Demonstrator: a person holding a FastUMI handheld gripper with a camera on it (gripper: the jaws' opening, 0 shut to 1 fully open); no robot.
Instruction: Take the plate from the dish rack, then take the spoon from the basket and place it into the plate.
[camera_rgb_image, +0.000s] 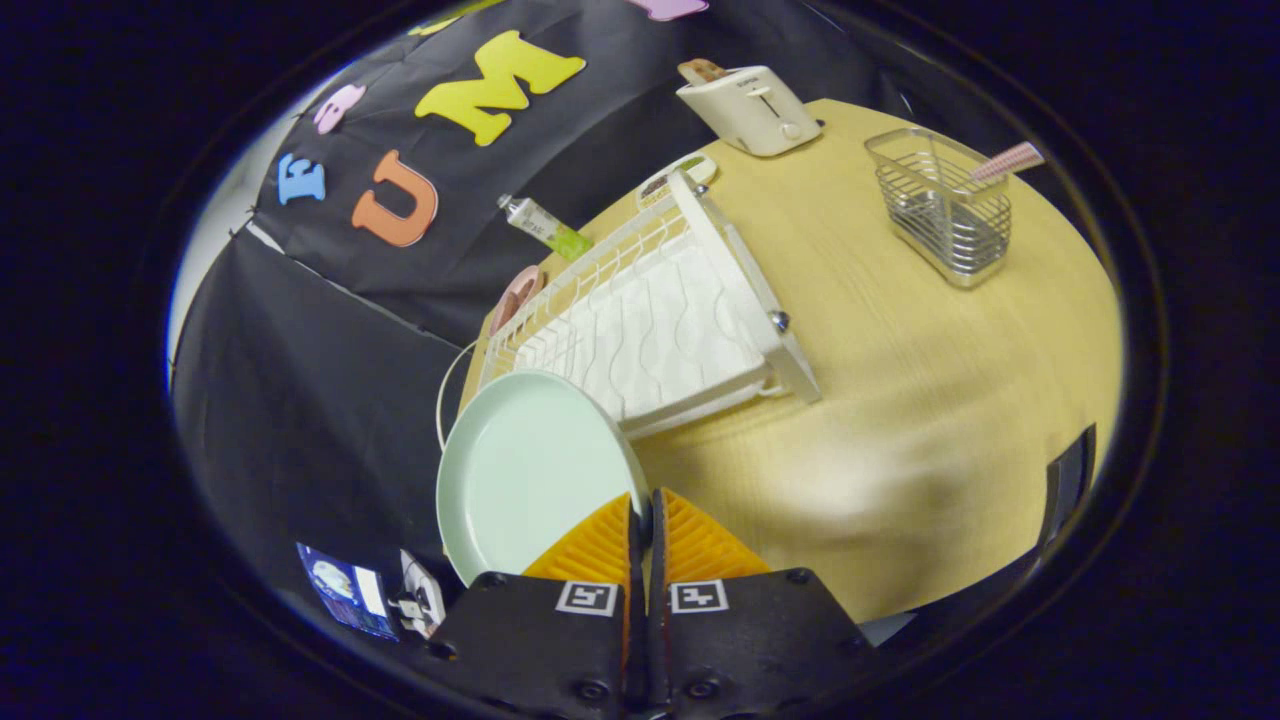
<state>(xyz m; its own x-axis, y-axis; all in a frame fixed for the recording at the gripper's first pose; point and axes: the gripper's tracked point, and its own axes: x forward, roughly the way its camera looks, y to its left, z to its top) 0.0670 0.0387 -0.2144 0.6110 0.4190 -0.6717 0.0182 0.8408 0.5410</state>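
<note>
Gripper view: gripper (641, 512) seemingly pinches plate (520, 470) rim, contact hidden.

A cream toaster (752, 108) is standing at the far edge of the wooden bench (930, 380), with something sticking up from its slot. A green-capped tube (544, 226) is lying near the bench's edge, close to a pink item (516, 296) that is too hidden to identify.

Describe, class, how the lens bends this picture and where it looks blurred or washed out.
Gripper view: the fisheye curves the round pale wooden table; its near part is smeared and washed pale, while the silver wire basket stays sharp; the orange ribbed gripper is shut on the pale green round plate rim.
</note>
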